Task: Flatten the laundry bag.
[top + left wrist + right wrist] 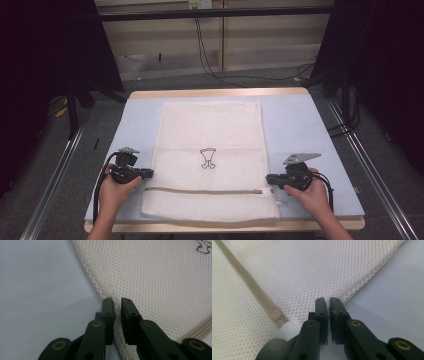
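Mesh bag flat at bench centre, zip near 6 o'clock end. Left hand-held gripper pinches bag's 9 o'clock edge; right hand-held gripper pinches 3 o'clock edge beside zip end.

High view looks forward and down over the desk; both gripper views sit close above the shared mesh bag

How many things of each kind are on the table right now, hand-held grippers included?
Mesh laundry bag: 1
Hand-held gripper: 2, the left hand-held gripper and the right hand-held gripper, each clamped on a side edge of the bag
Total: 3
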`<state>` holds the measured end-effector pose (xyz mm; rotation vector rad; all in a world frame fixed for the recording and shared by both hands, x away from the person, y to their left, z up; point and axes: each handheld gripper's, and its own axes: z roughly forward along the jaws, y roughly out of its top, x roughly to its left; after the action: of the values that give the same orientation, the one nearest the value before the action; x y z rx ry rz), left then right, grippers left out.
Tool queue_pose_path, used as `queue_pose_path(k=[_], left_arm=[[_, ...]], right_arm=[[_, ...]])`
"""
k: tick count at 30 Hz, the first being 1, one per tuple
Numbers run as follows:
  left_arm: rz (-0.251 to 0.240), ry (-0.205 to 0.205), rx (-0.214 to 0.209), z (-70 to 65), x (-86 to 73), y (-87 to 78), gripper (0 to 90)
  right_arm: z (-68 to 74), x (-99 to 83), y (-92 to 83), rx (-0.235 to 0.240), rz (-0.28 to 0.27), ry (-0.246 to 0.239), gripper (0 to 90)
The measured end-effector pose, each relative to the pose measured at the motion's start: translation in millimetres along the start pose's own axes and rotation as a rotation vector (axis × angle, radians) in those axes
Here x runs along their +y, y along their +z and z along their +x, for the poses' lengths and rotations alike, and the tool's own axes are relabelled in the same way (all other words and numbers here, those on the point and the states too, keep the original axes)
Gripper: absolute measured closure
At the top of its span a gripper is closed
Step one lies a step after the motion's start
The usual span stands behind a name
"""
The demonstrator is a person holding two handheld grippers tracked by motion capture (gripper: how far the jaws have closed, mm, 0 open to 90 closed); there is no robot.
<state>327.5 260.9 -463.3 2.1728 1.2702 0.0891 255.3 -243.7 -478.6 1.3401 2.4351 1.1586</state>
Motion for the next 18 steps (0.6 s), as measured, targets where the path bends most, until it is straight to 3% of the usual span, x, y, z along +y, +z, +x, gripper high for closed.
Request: queue_pose_path(k=[10,18], left_arm=[[-0.010,0.006,0.025,0.4,4.4,1.6,87.2],[-0.043,-0.016,0.032,4.7,10.9,5.9,87.1]], right_arm=[[-3.5,2.2,-2.5,-0.012,-0.033,0.012,87.9],[-10.1,7.1,0.9,-0.020,-0.053,0.009,88.0]])
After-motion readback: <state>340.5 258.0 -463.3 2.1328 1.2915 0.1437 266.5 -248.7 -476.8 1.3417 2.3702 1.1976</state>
